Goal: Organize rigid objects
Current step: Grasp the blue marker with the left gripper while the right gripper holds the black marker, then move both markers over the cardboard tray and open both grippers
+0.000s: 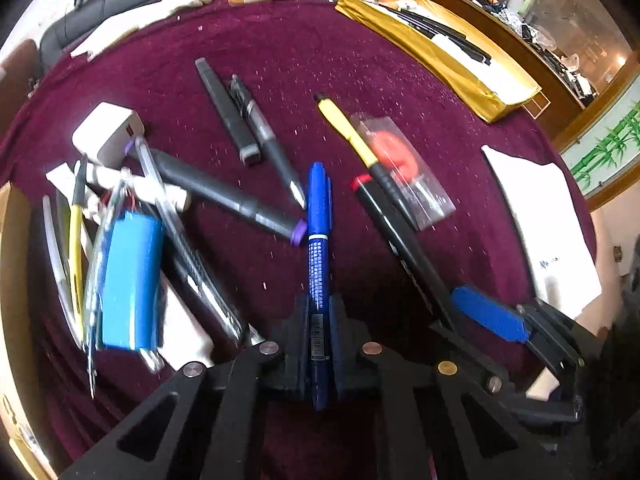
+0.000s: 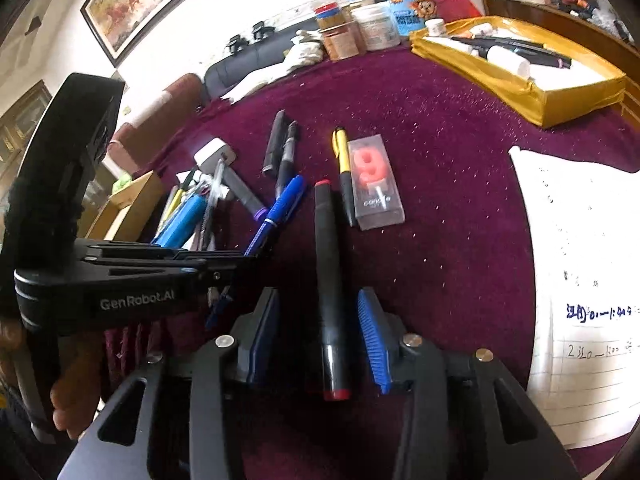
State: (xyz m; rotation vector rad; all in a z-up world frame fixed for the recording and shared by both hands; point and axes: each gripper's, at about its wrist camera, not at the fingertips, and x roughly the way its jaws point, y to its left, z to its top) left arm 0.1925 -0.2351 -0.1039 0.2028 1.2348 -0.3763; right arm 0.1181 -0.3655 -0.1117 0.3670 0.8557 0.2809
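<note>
Cloth (image 1: 304,40) of deep maroon, napped like velvet and flecked with pale lint, fills both views and bears everything. At the upper right of each frame sits a shiny gold tray (image 2: 560,100), a shallow box with creased foil-like walls, already holding dark pens and a white tube; I judge it the place where the loose pieces are meant to go. A sheet of lined paper (image 2: 580,280) lies flat at the right edge.

At the lower middle of the left wrist view, the left gripper (image 1: 319,344) is clamped on a blue marker (image 1: 318,248), a smooth plastic cylinder with a dotted grip band, pads pressing its lower barrel. To lift well, I would raise it straight up, keeping it clear of the grey purple-tipped marker (image 1: 224,196) whose end lies just beside it.

At the lower middle of the right wrist view, the right gripper (image 2: 324,340) stands parted, its ribbed blue pads apart from a black marker with red ends (image 2: 330,280) that lies between them, touched by neither. Closing should be centred on the barrel, since a round, slick body may roll off.

Smaller still, a clear box with a pink number candle (image 2: 374,184) lies beside a yellow pen (image 2: 342,152).
</note>
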